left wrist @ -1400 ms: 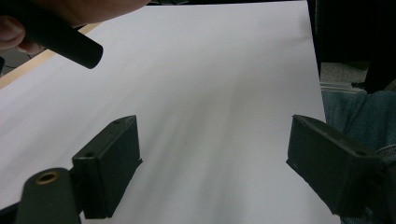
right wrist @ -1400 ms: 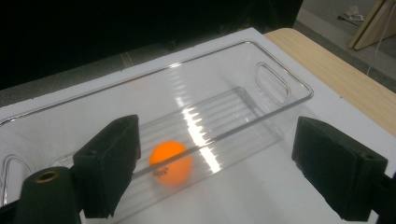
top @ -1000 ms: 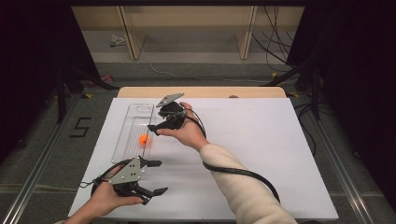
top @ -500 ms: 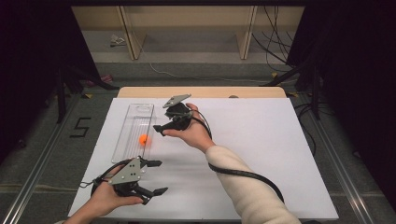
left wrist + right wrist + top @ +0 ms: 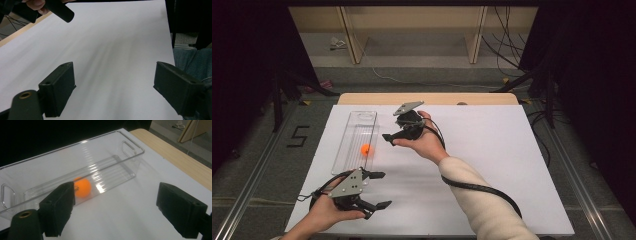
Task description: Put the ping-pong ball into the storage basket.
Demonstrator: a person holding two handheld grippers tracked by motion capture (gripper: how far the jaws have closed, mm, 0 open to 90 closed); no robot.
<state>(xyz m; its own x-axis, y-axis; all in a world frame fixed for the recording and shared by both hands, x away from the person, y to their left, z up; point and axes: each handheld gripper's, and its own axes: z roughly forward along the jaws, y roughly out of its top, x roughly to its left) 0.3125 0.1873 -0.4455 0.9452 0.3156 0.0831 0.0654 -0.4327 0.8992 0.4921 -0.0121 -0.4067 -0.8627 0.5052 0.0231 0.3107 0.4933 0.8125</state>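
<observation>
An orange ball (image 5: 366, 149) (image 5: 82, 187) lies inside a long clear plastic bin (image 5: 358, 123) (image 5: 107, 143) on the left part of the white table. My right gripper (image 5: 388, 140) (image 5: 115, 212) hovers just right of the bin, jaws wide open and empty, pointing at the bin and ball. My left gripper (image 5: 379, 190) (image 5: 113, 91) rests near the table's front left edge, held by a hand, jaws wide open with bare white surface between them. The right gripper's handle (image 5: 60, 11) and hand show far off in the left gripper view.
The white sheet (image 5: 492, 150) covers the table, with a wooden strip (image 5: 427, 98) at its far edge. A black cable (image 5: 477, 187) trails along the right forearm. Dark stands and cables sit on the floor around the table.
The right gripper has drawn back to the right, away from the bin. The orange ball stays in the bin. The left gripper has not moved.
</observation>
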